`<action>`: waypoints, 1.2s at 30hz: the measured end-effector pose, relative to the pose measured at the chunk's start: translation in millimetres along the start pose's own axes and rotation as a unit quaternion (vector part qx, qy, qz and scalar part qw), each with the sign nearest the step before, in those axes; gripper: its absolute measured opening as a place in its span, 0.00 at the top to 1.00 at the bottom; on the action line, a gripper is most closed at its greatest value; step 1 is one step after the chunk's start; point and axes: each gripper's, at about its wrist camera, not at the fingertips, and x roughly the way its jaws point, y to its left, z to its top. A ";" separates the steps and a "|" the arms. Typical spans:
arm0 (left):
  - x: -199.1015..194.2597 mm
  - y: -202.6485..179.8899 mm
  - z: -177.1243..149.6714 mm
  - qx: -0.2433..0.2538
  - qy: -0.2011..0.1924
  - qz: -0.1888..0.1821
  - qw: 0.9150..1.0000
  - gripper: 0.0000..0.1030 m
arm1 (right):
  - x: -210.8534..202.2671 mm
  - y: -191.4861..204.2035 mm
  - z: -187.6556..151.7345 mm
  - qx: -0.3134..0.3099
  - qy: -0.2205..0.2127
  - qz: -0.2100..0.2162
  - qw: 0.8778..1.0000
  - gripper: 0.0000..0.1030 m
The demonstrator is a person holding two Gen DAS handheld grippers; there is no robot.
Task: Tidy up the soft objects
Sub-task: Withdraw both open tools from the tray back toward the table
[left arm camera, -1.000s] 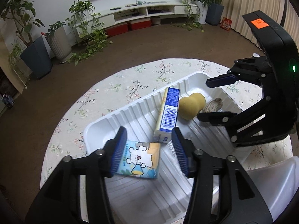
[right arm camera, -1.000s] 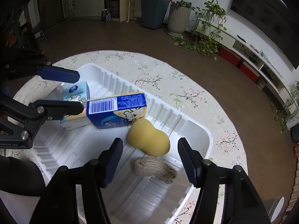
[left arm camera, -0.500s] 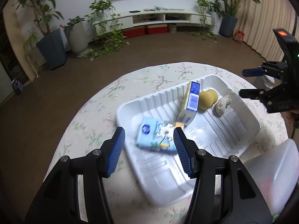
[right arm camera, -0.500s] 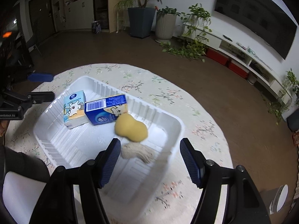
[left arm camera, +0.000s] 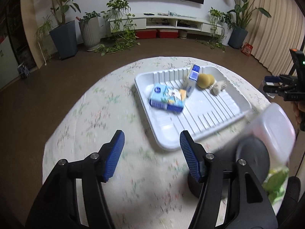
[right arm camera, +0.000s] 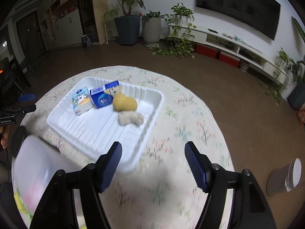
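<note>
The round floral table point(left arm camera: 99, 114) carries a white ribbed tray point(right arm camera: 133, 133), sitting around 1 o'clock from the left gripper point(left arm camera: 151, 152) and 11 o'clock from the right gripper point(right arm camera: 152, 164). Both grippers hang over bare tablecloth, jaws opening with nothing between them. In the tray: a light-blue tissue pack point(right arm camera: 81, 100) with a cartoon bear, a dark-blue box point(right arm camera: 104, 96) showing a barcode, a yellow sponge point(right arm camera: 124, 103) and a beige knitted piece point(right arm camera: 130, 118). Print's too blurry to read.
</note>
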 end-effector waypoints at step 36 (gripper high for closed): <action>-112.5 -84.8 -198.6 -0.062 -0.009 -0.016 0.998 0.00 | -101.9 145.1 -217.0 0.038 -0.004 0.033 0.999 0.00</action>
